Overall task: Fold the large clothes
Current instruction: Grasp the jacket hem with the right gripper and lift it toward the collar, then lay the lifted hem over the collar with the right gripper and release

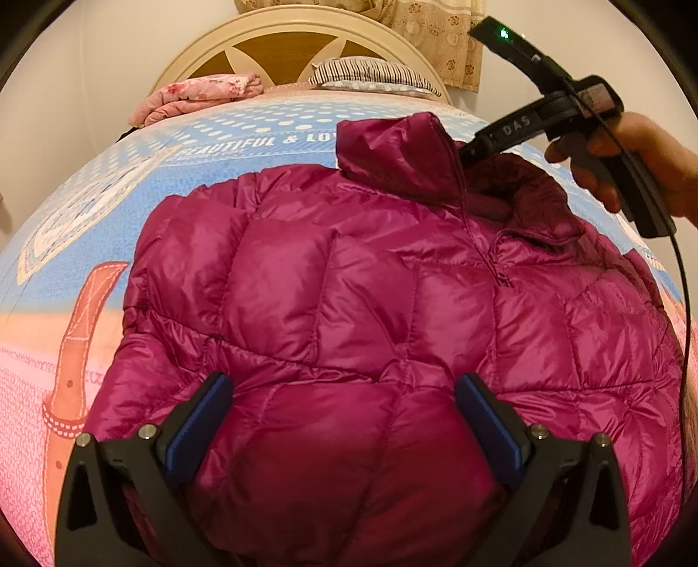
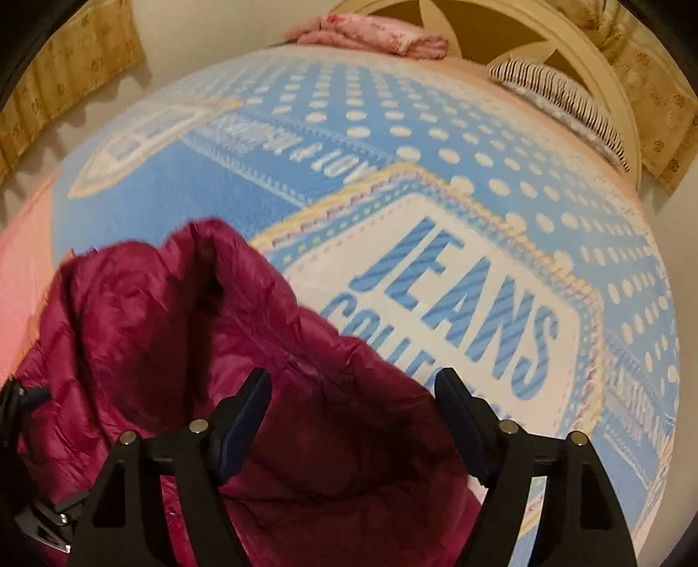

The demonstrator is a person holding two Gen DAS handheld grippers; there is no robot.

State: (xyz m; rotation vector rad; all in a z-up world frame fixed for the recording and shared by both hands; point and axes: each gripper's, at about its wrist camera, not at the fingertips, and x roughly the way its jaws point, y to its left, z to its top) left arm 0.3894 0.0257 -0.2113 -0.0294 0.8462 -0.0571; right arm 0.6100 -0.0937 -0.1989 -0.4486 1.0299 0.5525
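Observation:
A magenta quilted puffer jacket lies spread on the bed, hood at the far side. My left gripper is open, hovering just over the jacket's near part. My right gripper shows in the left wrist view at the hood's right side, its tips against or in the hood fabric. In the right wrist view the right gripper is open over the jacket's dark hood opening; nothing is pinched between its pads.
The bed is covered by a blue, pink and white blanket printed with "JEANS". A folded pink floral cloth and a striped pillow lie by the cream headboard. A cable hangs from the right gripper.

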